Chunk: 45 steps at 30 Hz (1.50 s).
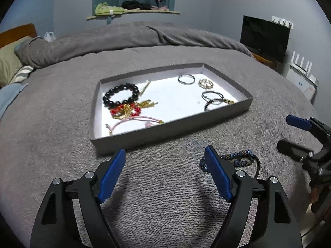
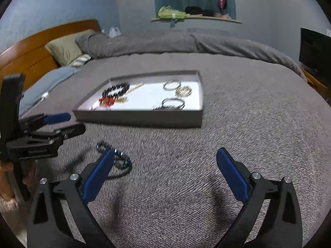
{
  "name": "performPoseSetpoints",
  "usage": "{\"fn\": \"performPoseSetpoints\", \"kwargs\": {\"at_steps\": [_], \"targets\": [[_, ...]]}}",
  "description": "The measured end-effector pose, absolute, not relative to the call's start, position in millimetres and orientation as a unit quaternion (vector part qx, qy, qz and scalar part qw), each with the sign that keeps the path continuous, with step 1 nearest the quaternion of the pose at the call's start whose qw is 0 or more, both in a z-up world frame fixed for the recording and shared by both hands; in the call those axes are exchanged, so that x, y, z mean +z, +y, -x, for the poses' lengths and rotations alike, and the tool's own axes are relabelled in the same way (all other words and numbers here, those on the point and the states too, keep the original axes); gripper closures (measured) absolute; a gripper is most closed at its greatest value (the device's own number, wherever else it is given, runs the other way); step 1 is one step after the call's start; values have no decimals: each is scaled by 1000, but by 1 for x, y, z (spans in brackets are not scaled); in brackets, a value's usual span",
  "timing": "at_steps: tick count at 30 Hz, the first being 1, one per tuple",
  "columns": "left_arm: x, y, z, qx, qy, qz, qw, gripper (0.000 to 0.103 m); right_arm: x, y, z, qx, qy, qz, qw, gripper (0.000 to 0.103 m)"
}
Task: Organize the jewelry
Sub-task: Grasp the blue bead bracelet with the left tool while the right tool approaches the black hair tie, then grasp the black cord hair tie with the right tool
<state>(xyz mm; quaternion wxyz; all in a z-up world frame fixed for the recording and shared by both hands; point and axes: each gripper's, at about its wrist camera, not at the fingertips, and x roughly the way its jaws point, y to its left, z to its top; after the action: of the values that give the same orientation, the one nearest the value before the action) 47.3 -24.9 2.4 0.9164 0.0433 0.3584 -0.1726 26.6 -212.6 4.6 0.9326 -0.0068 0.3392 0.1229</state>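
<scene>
A grey tray [image 1: 165,131] [image 2: 140,117] lies on the bed with several jewelry pieces in it: a black bead bracelet [image 1: 121,94], a red and gold piece [image 1: 126,110], a pink cord [image 1: 134,122] and metal bangles [image 1: 186,79]. A blue beaded bracelet [image 1: 242,158] [image 2: 122,161] lies on the blanket in front of the tray. My left gripper [image 1: 165,155] is open and empty, with the bracelet just behind its right finger. My right gripper [image 2: 165,155] is open and empty, with the bracelet by its left finger.
The bed has a grey blanket [image 1: 165,186], a rolled duvet [image 1: 124,37] and pillows [image 2: 64,47] by a wooden headboard [image 2: 31,47]. A dark screen [image 1: 264,38] stands at the right. A shelf with clothes [image 1: 132,8] is on the far wall.
</scene>
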Motion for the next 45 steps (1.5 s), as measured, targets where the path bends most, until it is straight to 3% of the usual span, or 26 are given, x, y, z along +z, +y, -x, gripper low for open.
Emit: {"fn": "performPoseSetpoints", "kwargs": {"at_steps": [12, 17, 19, 26, 30, 36, 42, 45], "targets": [[-13, -42, -56, -223, 389, -28, 894, 25, -6, -203, -24, 157, 358, 50, 919, 5], [-16, -49, -54, -245, 392, -27, 886, 39, -10, -201, -22, 168, 366, 64, 913, 6], [-18, -54, -53, -257, 394, -34, 882, 58, -12, -199, -21, 175, 373, 67, 909, 6], [-23, -60, -52, -274, 402, -38, 873, 69, -17, -192, -19, 190, 383, 75, 901, 6], [-23, -58, -53, -278, 407, -31, 869, 94, -16, -187, -17, 204, 381, 72, 899, 6], [-6, -48, -48, -282, 382, -11, 880, 95, -12, -180, -14, 218, 369, 60, 902, 6], [8, -28, -50, -245, 361, -7, 900, 95, -9, -179, -17, 212, 363, 31, 907, 22], [9, -19, -54, -229, 361, -7, 904, 95, -9, -181, -23, 200, 367, 20, 908, 40]]}}
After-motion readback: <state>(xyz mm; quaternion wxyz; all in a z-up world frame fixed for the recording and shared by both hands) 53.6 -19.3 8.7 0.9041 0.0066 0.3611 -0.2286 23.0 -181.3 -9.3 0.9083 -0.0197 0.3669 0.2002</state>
